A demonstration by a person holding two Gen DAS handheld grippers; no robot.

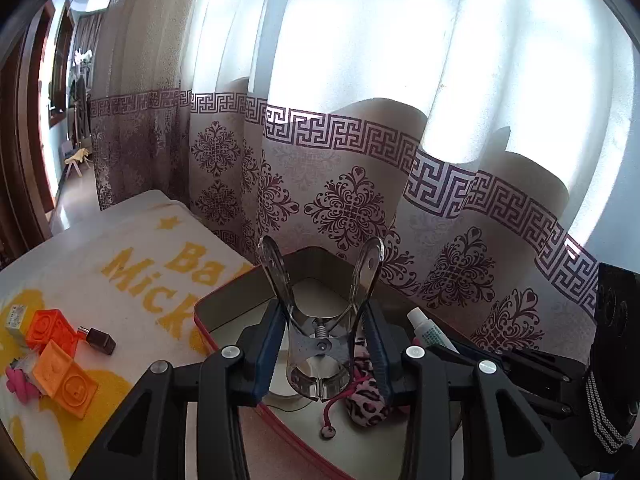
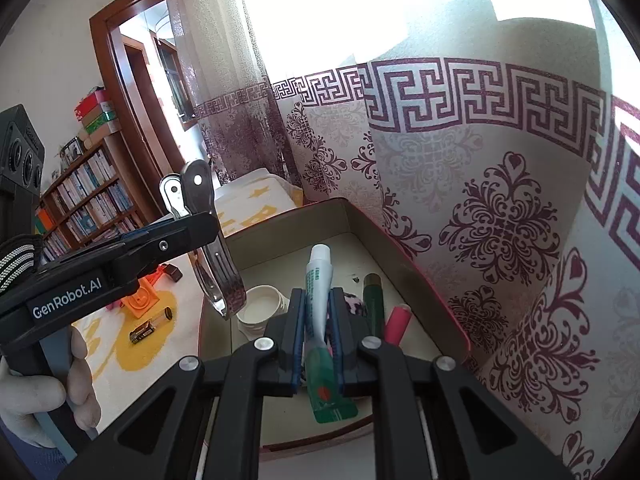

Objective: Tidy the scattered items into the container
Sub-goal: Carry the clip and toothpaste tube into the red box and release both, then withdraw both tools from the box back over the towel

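Observation:
A red-rimmed tin container [image 1: 208, 304] [image 2: 360, 216] stands on a white and yellow blanket by the curtain. My left gripper [image 1: 322, 312] [image 2: 200, 216] hangs over its left side. Its blue pads [image 1: 272, 340] rest against the handles of a large shiny metal clip [image 1: 320, 360] [image 2: 218, 276], which hangs jaws-down and closed. My right gripper [image 2: 317, 296] is shut on a white and green tube [image 2: 318, 280] [image 1: 428, 328] above the tin. Inside lie a white jar lid [image 2: 260, 308], a green cylinder [image 2: 374, 304], a pink cylinder [image 2: 398, 320] and a leopard-print pouch [image 1: 366, 396].
On the blanket left of the tin lie two orange blocks [image 1: 52, 332] [image 1: 64, 380], a small dark bottle [image 1: 100, 340], a pink item [image 1: 18, 384] and a battery [image 2: 142, 332]. A patterned curtain [image 1: 348, 208] hangs right behind the tin. A gloved hand [image 2: 40, 400] holds the left gripper.

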